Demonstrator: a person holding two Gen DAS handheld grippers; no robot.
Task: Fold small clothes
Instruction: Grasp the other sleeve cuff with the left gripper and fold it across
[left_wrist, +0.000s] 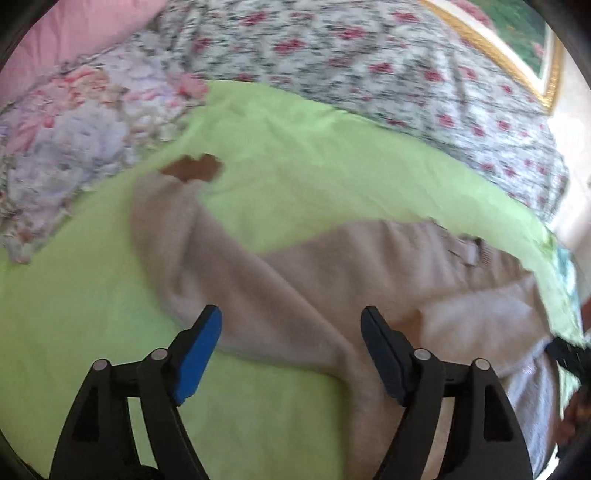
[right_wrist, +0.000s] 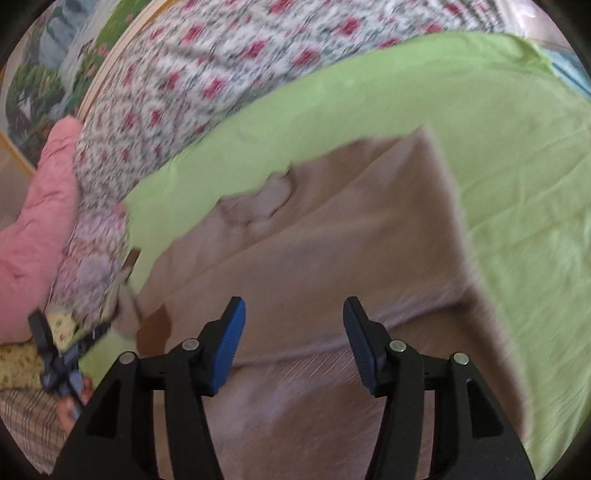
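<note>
A small beige garment (left_wrist: 295, 280) lies spread on a light green sheet (left_wrist: 314, 155); it also shows in the right wrist view (right_wrist: 332, 240). One part reaches up to the left, with a brown patch (left_wrist: 192, 168) at its end. My left gripper (left_wrist: 291, 321) is open and empty, just above the garment's lower edge. My right gripper (right_wrist: 293, 314) is open and empty over the garment's middle. The left gripper shows at the lower left of the right wrist view (right_wrist: 55, 354). Both views are blurred by motion.
The green sheet (right_wrist: 517, 184) covers a bed. A floral quilt (left_wrist: 332, 55) and a pink pillow (left_wrist: 74, 33) lie behind it. A gold-framed picture (left_wrist: 524, 48) stands at the far right. A checked cloth (right_wrist: 26, 417) lies at the lower left of the right wrist view.
</note>
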